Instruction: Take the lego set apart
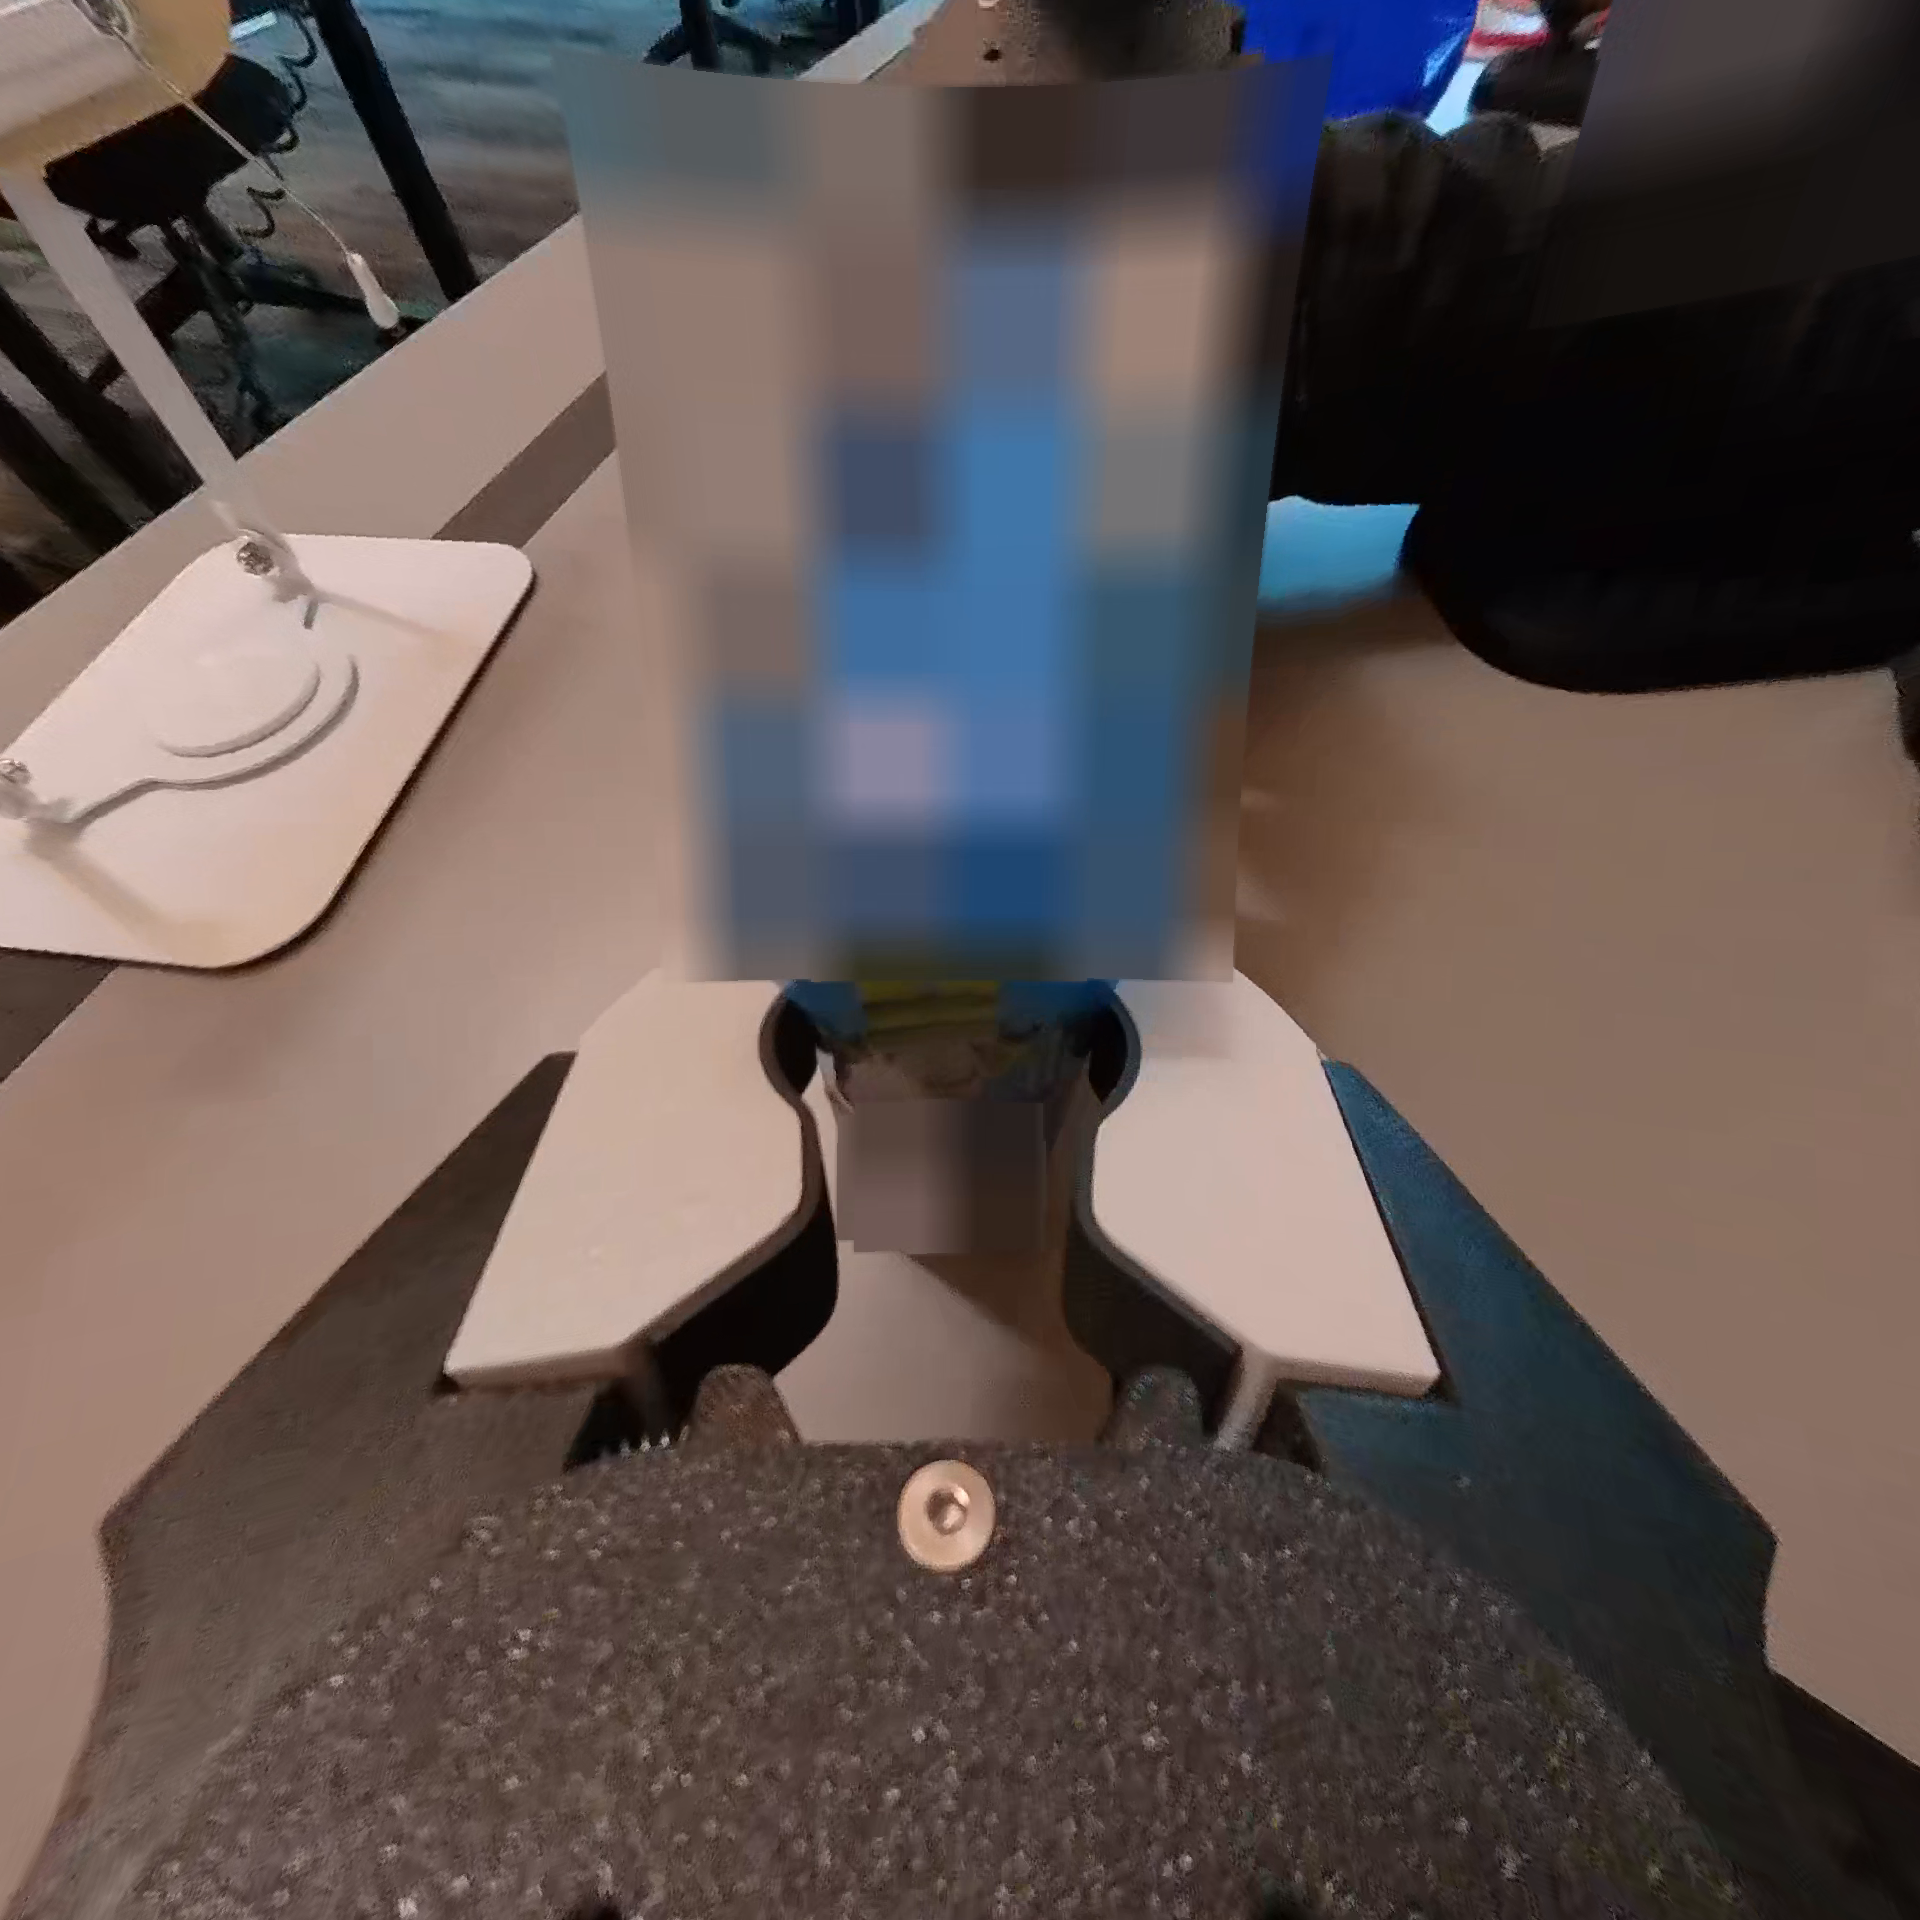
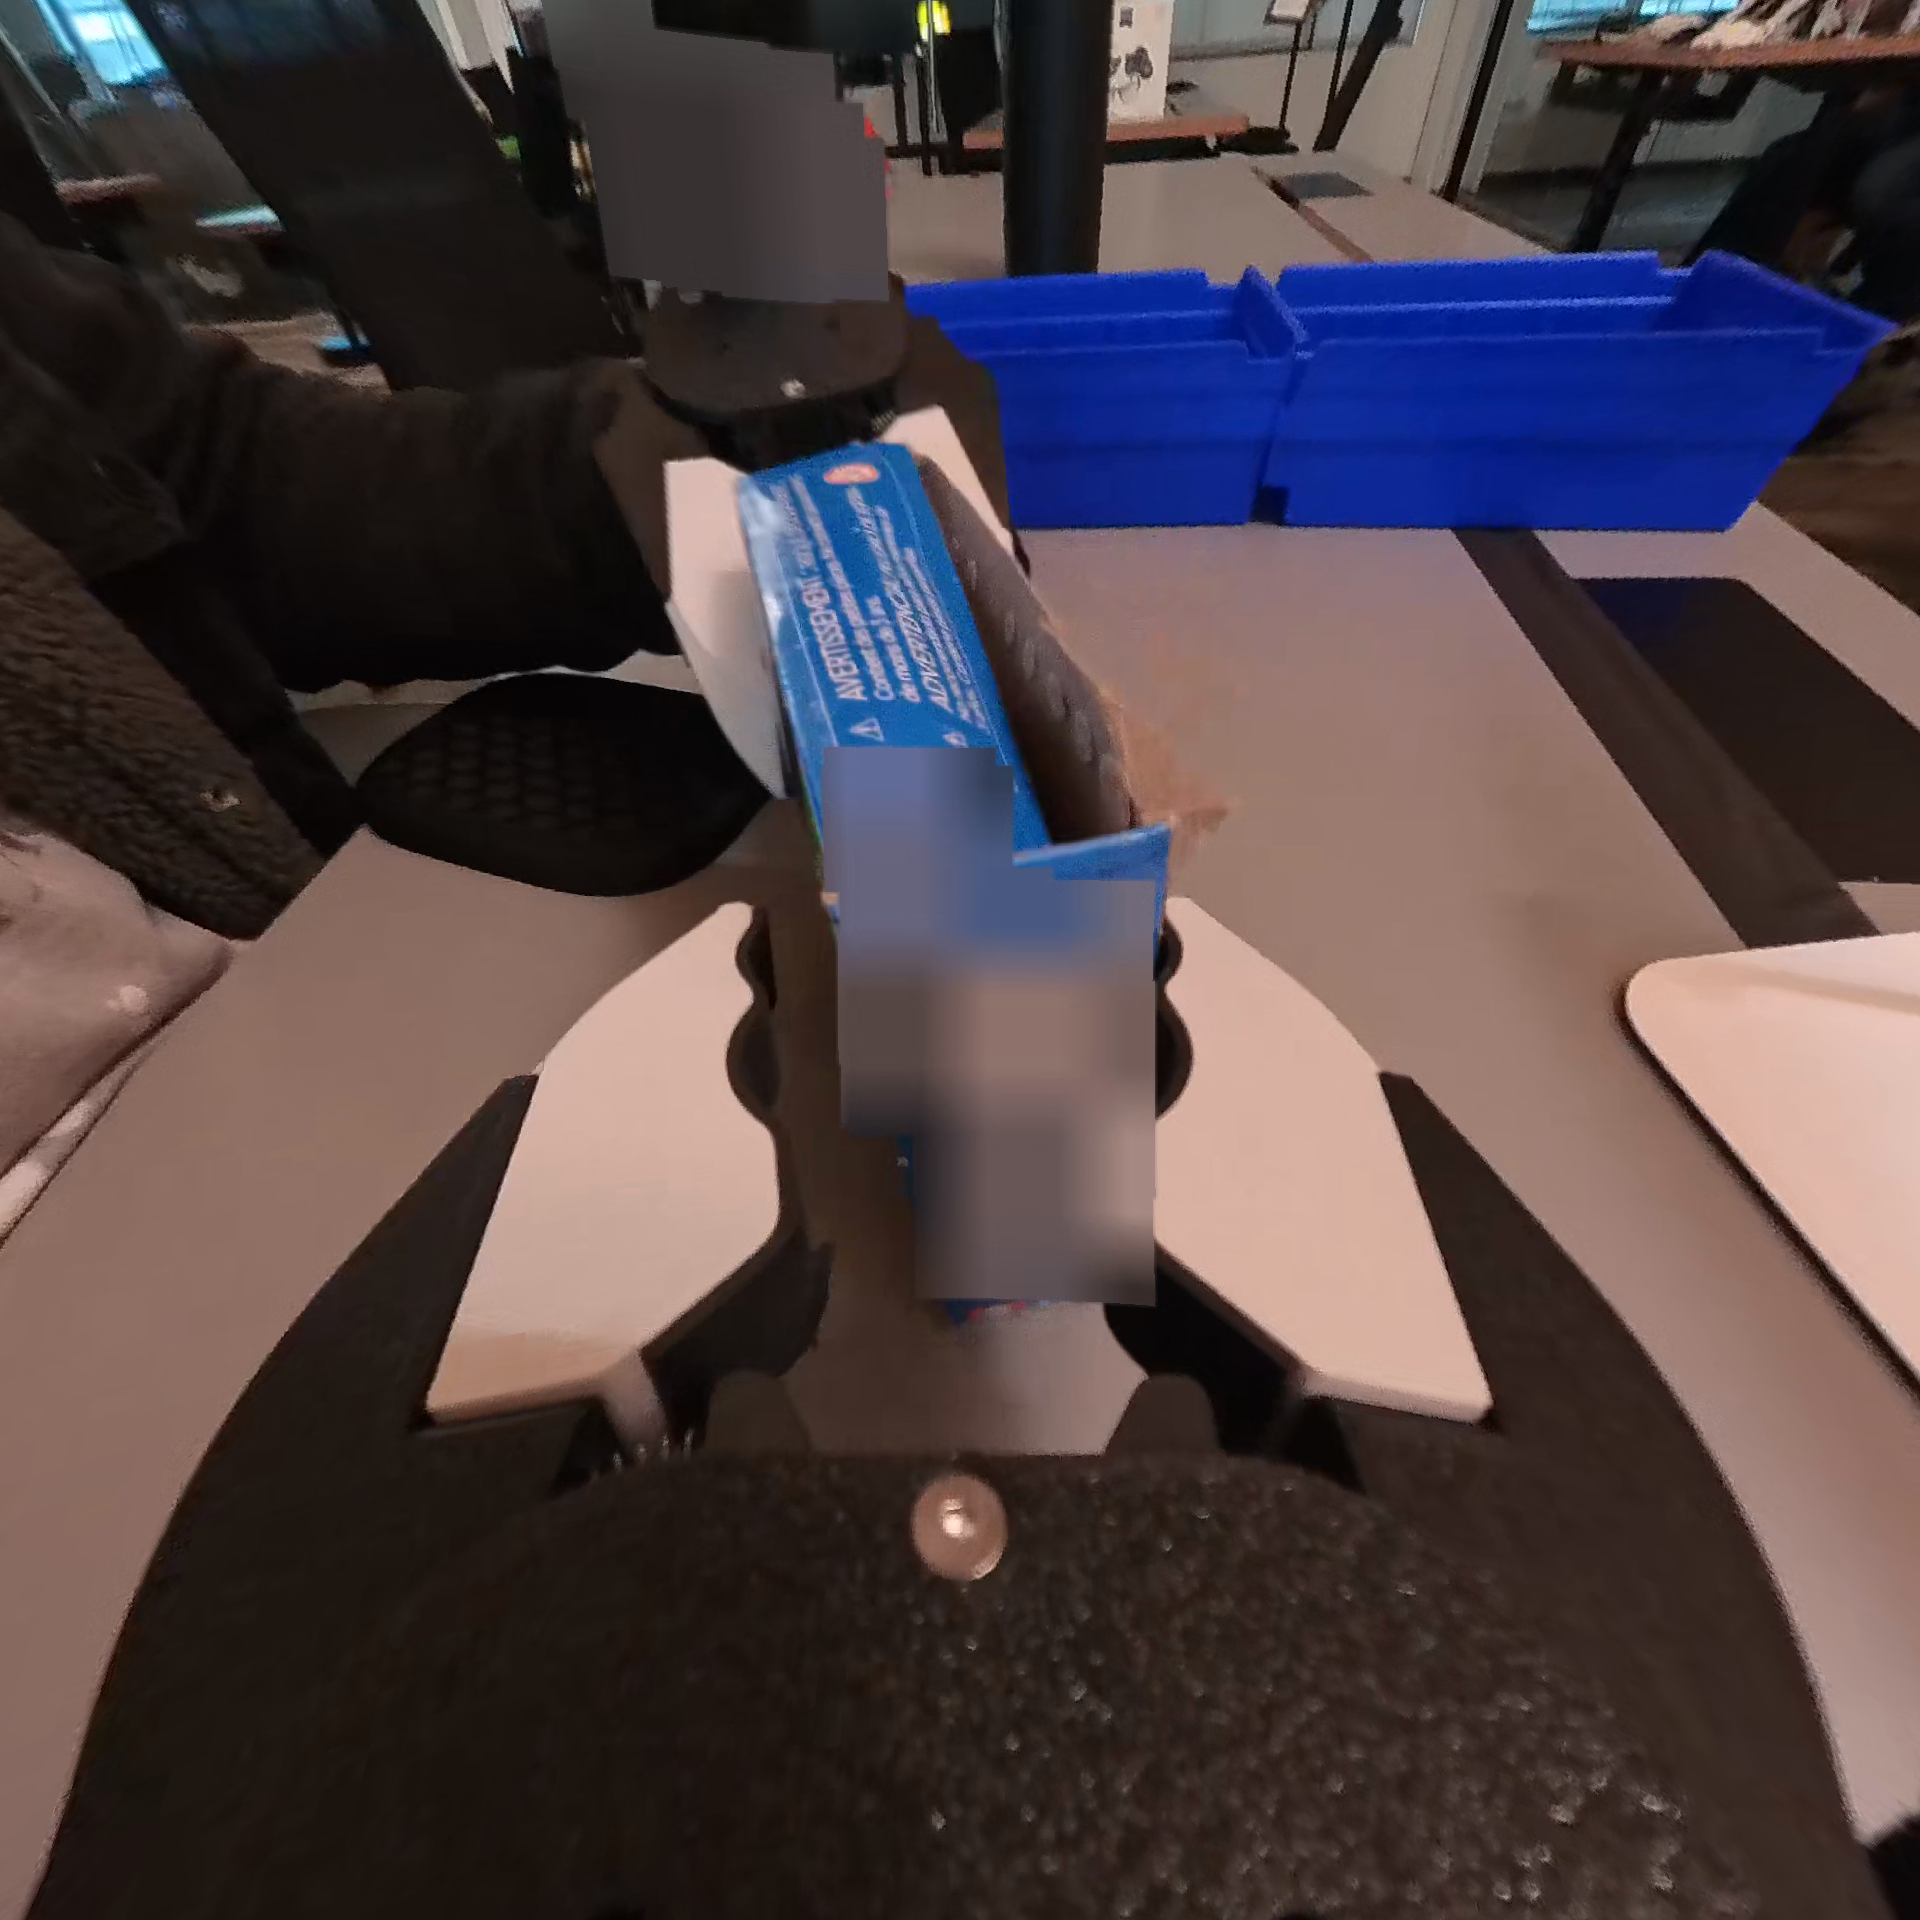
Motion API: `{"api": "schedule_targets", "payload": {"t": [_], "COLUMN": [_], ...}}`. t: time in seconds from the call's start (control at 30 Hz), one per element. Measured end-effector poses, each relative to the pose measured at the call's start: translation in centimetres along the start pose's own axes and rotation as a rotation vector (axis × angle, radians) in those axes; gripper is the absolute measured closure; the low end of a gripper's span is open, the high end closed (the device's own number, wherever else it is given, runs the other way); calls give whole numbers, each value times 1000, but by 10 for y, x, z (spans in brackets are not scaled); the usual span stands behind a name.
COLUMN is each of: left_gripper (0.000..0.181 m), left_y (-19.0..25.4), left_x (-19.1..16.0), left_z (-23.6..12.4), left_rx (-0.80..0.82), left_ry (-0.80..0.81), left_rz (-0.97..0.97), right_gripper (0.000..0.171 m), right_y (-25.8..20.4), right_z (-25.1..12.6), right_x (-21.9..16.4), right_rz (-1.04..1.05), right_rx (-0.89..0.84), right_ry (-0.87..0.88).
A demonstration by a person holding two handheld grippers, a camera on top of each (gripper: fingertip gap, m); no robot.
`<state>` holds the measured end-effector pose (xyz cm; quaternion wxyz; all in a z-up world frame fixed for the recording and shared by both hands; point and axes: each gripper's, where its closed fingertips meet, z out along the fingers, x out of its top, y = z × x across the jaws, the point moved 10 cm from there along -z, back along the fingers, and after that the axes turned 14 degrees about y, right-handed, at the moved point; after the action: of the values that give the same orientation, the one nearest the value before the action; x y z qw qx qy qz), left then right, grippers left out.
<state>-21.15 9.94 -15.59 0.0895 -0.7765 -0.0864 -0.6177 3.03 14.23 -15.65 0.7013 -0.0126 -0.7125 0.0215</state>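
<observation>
Clearly both sets of jaws are clamped on the same blue lego box [image 2: 914,665], held in the air above the table [image 2: 1351,727] between the two tools. The right gripper [image 2: 966,1039] pinches the near end of the box, its white-faced fingers [image 2: 644,1143] closed in against the cardboard on either side. At the far end, the left gripper [image 2: 821,499] grips the box from the opposite direction, held by a person's dark-sleeved arm [image 2: 364,520]. In the left wrist view the left gripper [image 1: 951,1070] has its jaws narrowed on the box end [image 1: 831,1013], though most of the box there is hidden by a blur patch. Beyond, two blue bins [image 2: 1403,395] stand side by side at the table's far edge. A white stand base [image 1: 260,748] lies on the table to the left gripper's left.
</observation>
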Motion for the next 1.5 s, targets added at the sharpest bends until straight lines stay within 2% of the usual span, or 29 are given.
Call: {"api": "schedule_targets", "payload": {"t": [0.13,0.2,0.27,0.37,0.43,0.5,0.77,0.83,0.93,1.13,1.17,1.23,1.27,1.37,1.5], "left_gripper": [128,133,138,138,137,137,139,139,139,139,139,138,136,134,135], "left_y": [-11,-16,-23,-35,-45,-53,-67,-69,-67,-47,-40,-28,-25,-25,-40], "left_x": [-4,-6,-7,-6,-5,-6,-18,-16,3,71,80,93,98,105,111], "left_z": [5,8,12,20,30,40,73,80,92,129,136,148,151,149,120], "left_rx": [-44,-51,-63,-91,-157,-208,-267,-280,-358,-463,-471,-470,-458,-329,-67], "left_ry": [36,66,87,110,108,142,186,145,68,-202,-240,-287,-282,-177,55], "left_rz": [-101,-130,-200,-372,-562,-652,-801,-754,-627,-280,-232,-151,-123,-84,-186], "right_gripper": [105,120,122,122,121,120,99,91,81,73,78,110,121,129,130], "right_y": [-5,-4,-1,10,18,22,0,-13,-26,-30,-33,-38,-41,-40,-31], "right_z": [-4,-6,-9,-15,-22,-33,-104,-114,-117,-103,-100,-99,-101,-118,-140], "right_x": [3,-1,-1,0,3,7,15,12,7,15,13,6,4,1,-2], "right_rz": [-19,2,49,207,371,438,257,212,181,152,149,133,125,161,199], "right_rx": [-55,-80,-106,-146,-160,-176,-470,-521,-510,-364,-335,-298,-273,-277,-368], "right_ry": [-26,-31,-13,13,48,121,181,130,39,-149,-191,-267,-246,-107,-4]}}
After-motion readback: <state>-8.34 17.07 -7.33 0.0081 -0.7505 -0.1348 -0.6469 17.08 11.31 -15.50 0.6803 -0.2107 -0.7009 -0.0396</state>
